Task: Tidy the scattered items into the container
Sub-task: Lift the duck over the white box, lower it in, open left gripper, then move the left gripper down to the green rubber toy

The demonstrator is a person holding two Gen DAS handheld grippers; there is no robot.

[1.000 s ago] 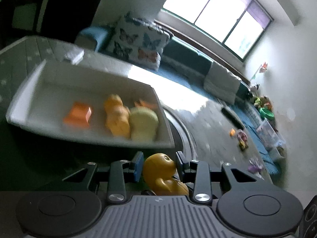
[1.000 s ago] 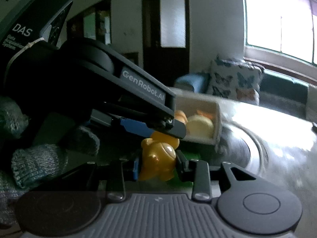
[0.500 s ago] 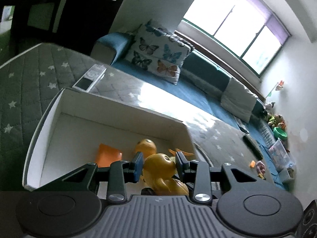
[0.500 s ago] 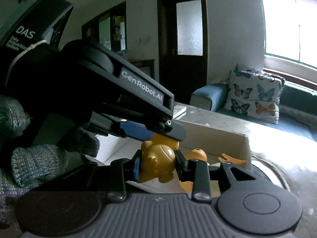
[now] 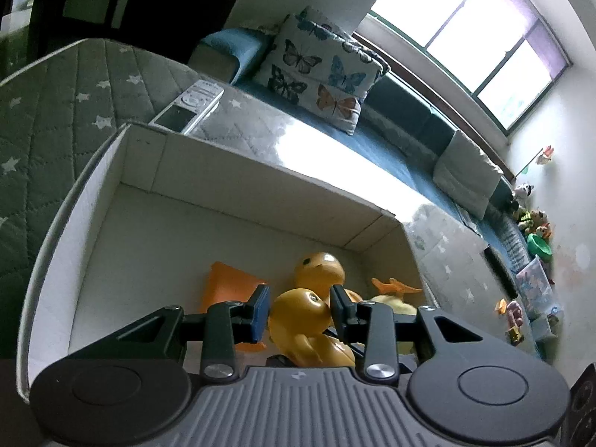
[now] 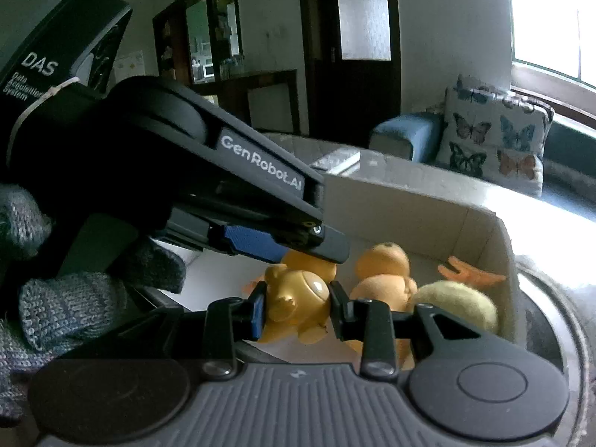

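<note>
Both grippers over the white box (image 5: pixel 93 201), left gripper (image 5: pixel 300 307) pinching a yellow duck (image 5: pixel 298 316), right gripper (image 6: pixel 296 307) clamped on an orange toy figure (image 6: pixel 294 305), more toys already inside.

Both wrist views look closely down into the white box (image 5: pixel 260 186).

A home living room. A long blue sofa (image 5: pixel 402 111) runs under a wide window (image 5: pixel 473 29), carrying a butterfly-print cushion (image 5: pixel 320 70) and a pale cushion (image 5: pixel 469 182). A remote control (image 5: pixel 188 106) lies on the star-quilted worktop (image 5: pixel 74 104). Children's toys (image 5: pixel 529 287) crowd the far right floor, and a dark panelled door (image 6: pixel 361 48) stands on the far side.
</note>
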